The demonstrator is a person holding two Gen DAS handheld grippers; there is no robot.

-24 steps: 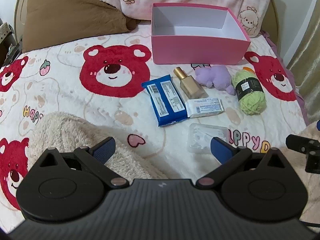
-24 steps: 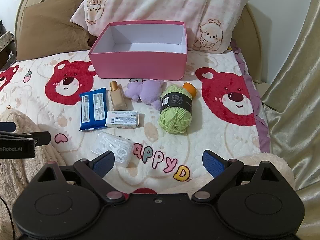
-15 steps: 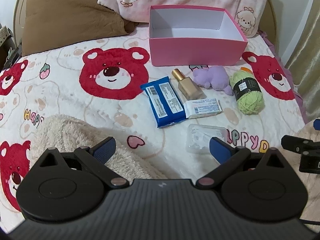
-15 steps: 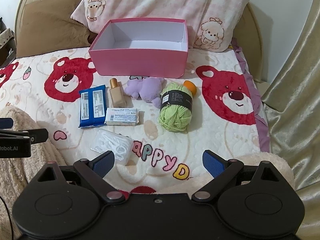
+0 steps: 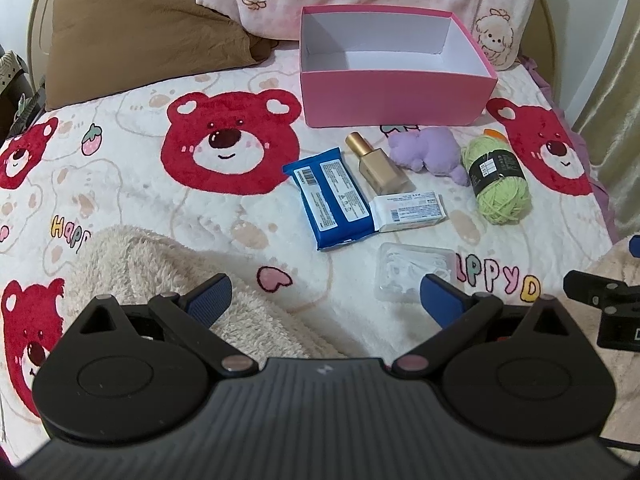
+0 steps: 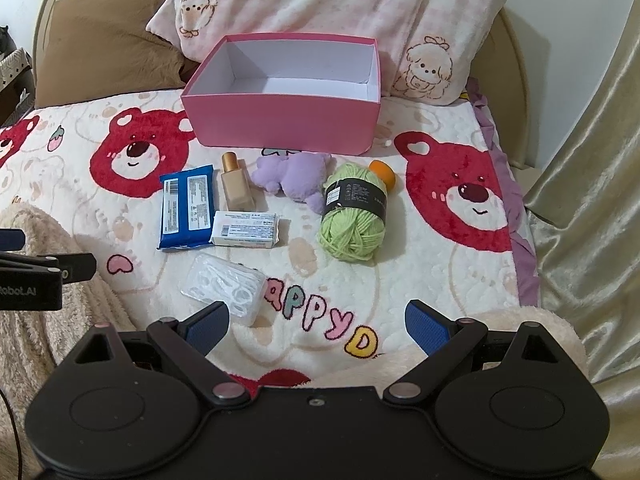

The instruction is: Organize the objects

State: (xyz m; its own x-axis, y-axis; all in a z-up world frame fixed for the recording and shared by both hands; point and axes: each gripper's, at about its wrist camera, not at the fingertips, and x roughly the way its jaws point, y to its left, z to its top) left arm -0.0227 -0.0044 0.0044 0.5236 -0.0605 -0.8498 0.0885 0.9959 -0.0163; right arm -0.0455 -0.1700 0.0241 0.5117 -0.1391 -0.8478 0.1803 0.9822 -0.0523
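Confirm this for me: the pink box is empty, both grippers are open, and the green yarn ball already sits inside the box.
One part is wrong. The green yarn ball is not inside the pink box; it lies on the blanket in front of it, beside the purple plush, as the right wrist view shows. The box is empty, and the left gripper and right gripper are open.

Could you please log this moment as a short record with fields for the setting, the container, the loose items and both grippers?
setting: bed with bear-print blanket
container: pink box, open, nothing visible inside
loose items: blue packet, bottle, white pack, purple plush, green yarn, clear case, all in front of the box
left gripper: open, holds nothing
right gripper: open, holds nothing
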